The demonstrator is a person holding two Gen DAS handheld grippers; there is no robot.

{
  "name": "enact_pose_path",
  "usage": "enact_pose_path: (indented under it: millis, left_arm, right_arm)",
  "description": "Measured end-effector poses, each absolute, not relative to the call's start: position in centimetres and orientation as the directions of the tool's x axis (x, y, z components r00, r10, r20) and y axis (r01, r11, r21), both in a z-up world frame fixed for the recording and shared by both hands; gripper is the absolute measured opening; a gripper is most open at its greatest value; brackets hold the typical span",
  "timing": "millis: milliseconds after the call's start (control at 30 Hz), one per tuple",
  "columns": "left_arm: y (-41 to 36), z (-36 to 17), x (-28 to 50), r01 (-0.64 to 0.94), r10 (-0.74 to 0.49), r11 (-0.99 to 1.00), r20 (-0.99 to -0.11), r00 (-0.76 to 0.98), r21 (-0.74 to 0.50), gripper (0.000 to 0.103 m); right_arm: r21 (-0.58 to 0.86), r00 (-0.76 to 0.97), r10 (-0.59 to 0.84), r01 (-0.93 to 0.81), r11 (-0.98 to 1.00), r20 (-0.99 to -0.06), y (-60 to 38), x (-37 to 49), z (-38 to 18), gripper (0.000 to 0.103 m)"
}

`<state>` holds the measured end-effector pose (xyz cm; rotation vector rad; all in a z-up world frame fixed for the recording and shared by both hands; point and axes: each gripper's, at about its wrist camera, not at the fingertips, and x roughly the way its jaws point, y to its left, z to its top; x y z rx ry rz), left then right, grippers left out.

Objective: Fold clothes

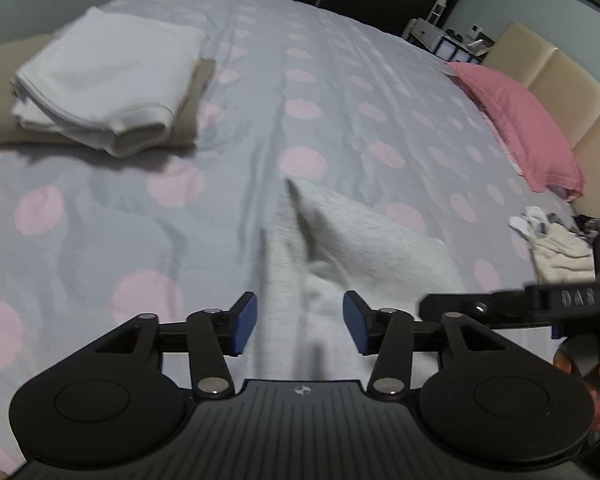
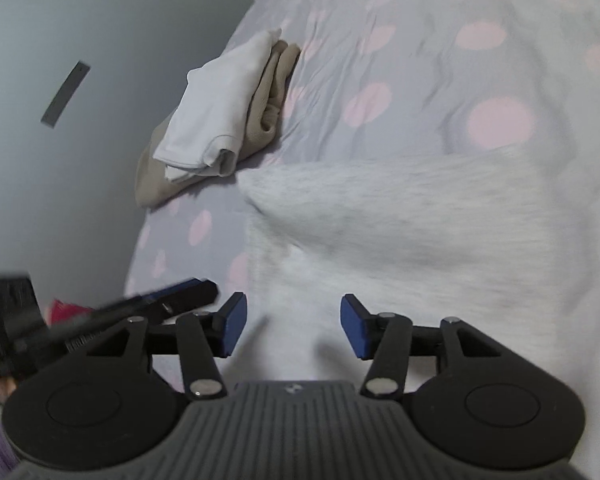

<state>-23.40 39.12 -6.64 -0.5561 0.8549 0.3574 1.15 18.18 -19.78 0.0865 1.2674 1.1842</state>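
Observation:
A light grey garment [image 1: 352,248] lies rumpled on the bed, with a raised fold near its far end; it also fills the right wrist view [image 2: 400,236]. My left gripper [image 1: 300,322] is open and empty just above the garment's near part. My right gripper [image 2: 294,326] is open and empty above the same garment. The right gripper's body shows at the right edge of the left wrist view [image 1: 540,304], and the left gripper's finger shows at the left of the right wrist view [image 2: 160,300]. A folded white garment [image 1: 108,80] sits on a folded beige one [image 1: 4,104].
The bed has a grey cover with pink dots [image 1: 100,220]. A pink pillow [image 1: 520,120] lies by the beige headboard [image 1: 560,76]. A heap of unfolded clothes [image 1: 556,240] lies at the right. The folded stack [image 2: 216,108] sits near the bed's edge, with floor [image 2: 60,160] beyond.

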Motion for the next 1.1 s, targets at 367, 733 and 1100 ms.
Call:
enact_pose_path:
  millis: [367, 733, 1100]
  left_arm:
    - [34.9, -9.9, -22.8, -0.471, 0.041, 0.857, -0.882, 0.469, -0.21, 0.026]
    - [34.3, -9.1, -24.1, -0.485, 0.109, 0.863, -0.884, 0.455, -0.144, 0.003]
    - [35.1, -11.8, -23.7, -0.519, 0.16, 0.854, -0.923, 0.349, -0.048, 0.004]
  right_arm:
    - [0.476, -0.033, 0.674, -0.734, 0.485, -0.738, 7.5, -0.7, -22.5, 0.055]
    - [0.355, -0.073, 0.665, -0.885, 0.3, -0.743, 7.1, -5.2, -22.9, 0.04]
    - [0.234, -0.061, 0.612, -0.95, 0.208, -0.789, 9.3, -7.8, -26.6, 0.037]
